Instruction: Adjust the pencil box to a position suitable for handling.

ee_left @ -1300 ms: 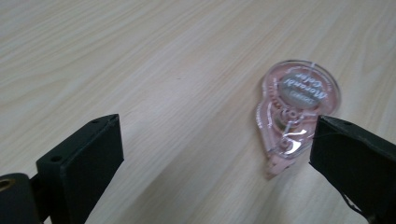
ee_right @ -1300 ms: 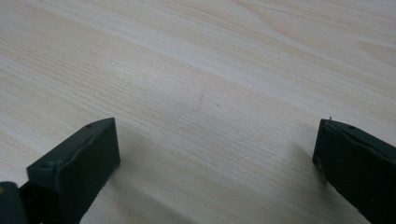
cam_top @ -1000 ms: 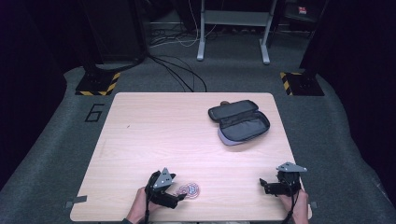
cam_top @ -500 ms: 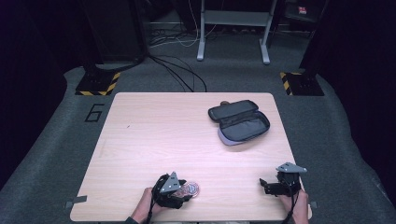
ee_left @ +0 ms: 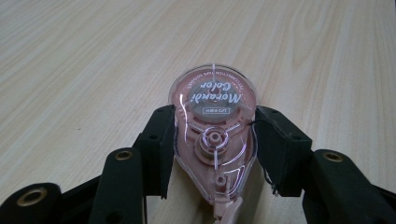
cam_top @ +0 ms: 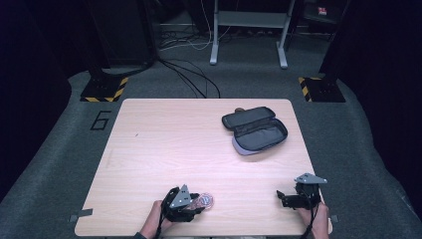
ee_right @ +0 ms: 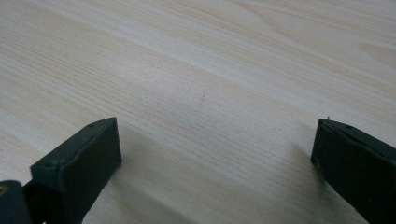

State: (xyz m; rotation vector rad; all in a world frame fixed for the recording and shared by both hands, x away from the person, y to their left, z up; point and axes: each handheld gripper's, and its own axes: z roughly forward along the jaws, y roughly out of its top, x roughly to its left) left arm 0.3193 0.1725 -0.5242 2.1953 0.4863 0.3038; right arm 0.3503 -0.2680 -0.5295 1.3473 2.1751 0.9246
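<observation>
A pink see-through correction tape dispenser (ee_left: 214,140) lies flat on the wooden table (cam_top: 174,144) near its front edge. My left gripper (ee_left: 212,149) has just been closing, and both black pads now press on the dispenser's sides. From above, the dispenser (cam_top: 204,202) pokes out to the right of the left gripper (cam_top: 191,205). At the front right my right gripper (cam_top: 281,198) rests low over the table. In its own view the right gripper (ee_right: 212,154) stands open over bare wood, nothing between the jaws.
An open grey pencil case (cam_top: 256,130) lies at the far right of the table. Black cables (cam_top: 191,79) and metal stand legs (cam_top: 249,30) sit on the floor beyond the table. Two yellow-and-black striped bases (cam_top: 104,89) flank the far side.
The left gripper's jaws have closed in on the tape dispenser, and the gripper has turned slightly toward it. The right gripper has stayed where it was.
</observation>
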